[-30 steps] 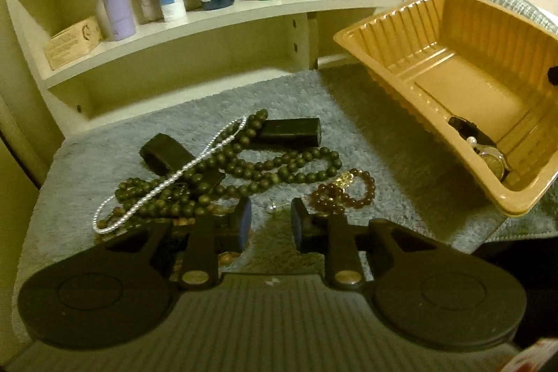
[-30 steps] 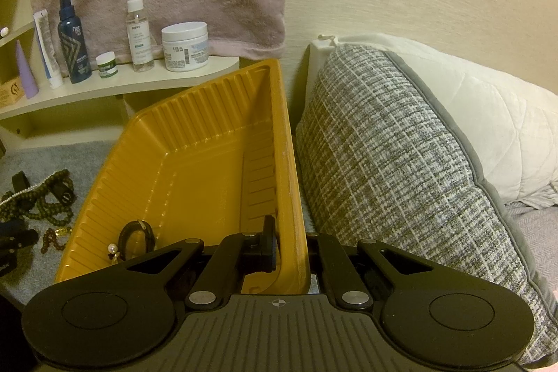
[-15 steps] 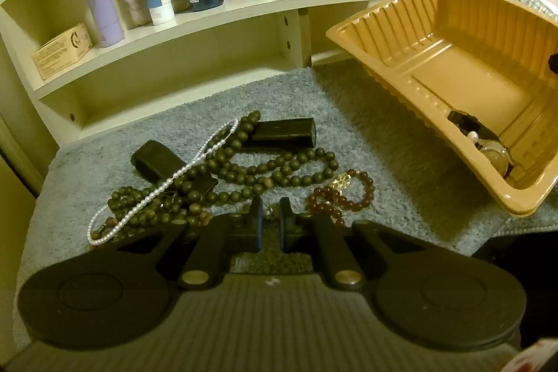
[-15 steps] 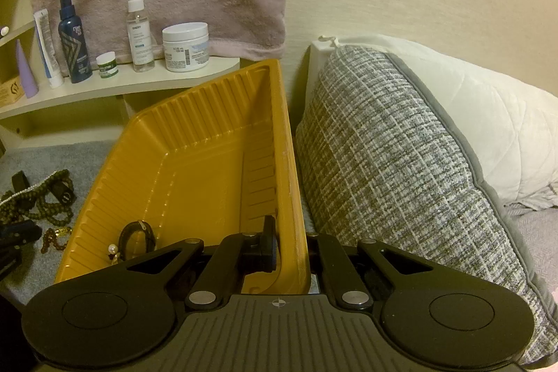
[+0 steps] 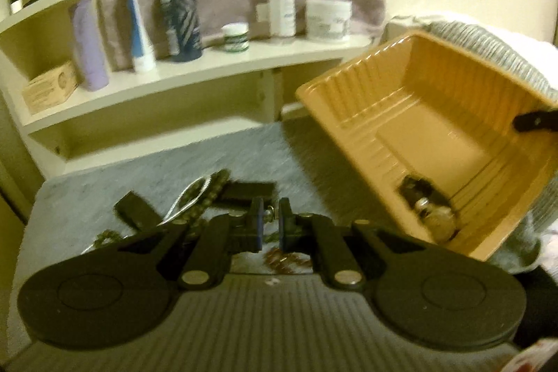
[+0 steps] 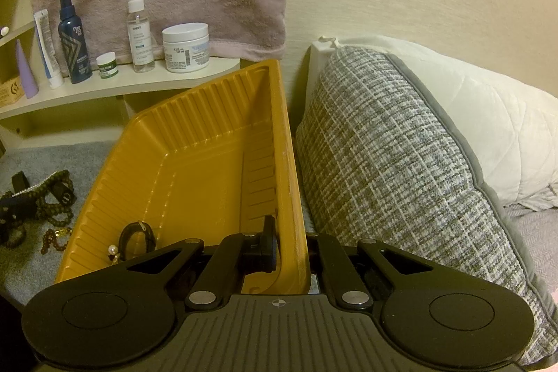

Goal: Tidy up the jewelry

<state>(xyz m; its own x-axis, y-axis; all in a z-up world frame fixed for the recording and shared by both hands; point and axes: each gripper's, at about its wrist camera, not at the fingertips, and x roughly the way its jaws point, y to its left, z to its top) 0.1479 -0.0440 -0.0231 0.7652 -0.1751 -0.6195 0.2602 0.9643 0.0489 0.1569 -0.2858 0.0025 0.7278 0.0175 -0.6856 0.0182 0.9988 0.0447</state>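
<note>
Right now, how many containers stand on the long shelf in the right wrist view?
6, left to right: purple cone bottle, white tube, dark blue spray bottle, small green-labelled jar, clear spray bottle, white tub.

Tilted tray (image 5: 352, 114) beside bare mat (image 5: 265, 145)

The yellow ribbed tray (image 6: 195, 162) is tilted up on its side, its right wall pinched between the right tongs (image 6: 289, 246), and a black-strapped watch (image 6: 136, 232) with a pearl piece beside it lies in its low corner, left of those tongs. A small silvery piece (image 5: 269, 215), too blurred to name, sits between the nearly closed left tongs (image 5: 270, 225). Beyond and below them, on the grey mat, lie dark green beads (image 5: 209, 190), a pearl strand (image 5: 185, 201) and a reddish-brown bead bracelet (image 5: 286, 260).
</note>
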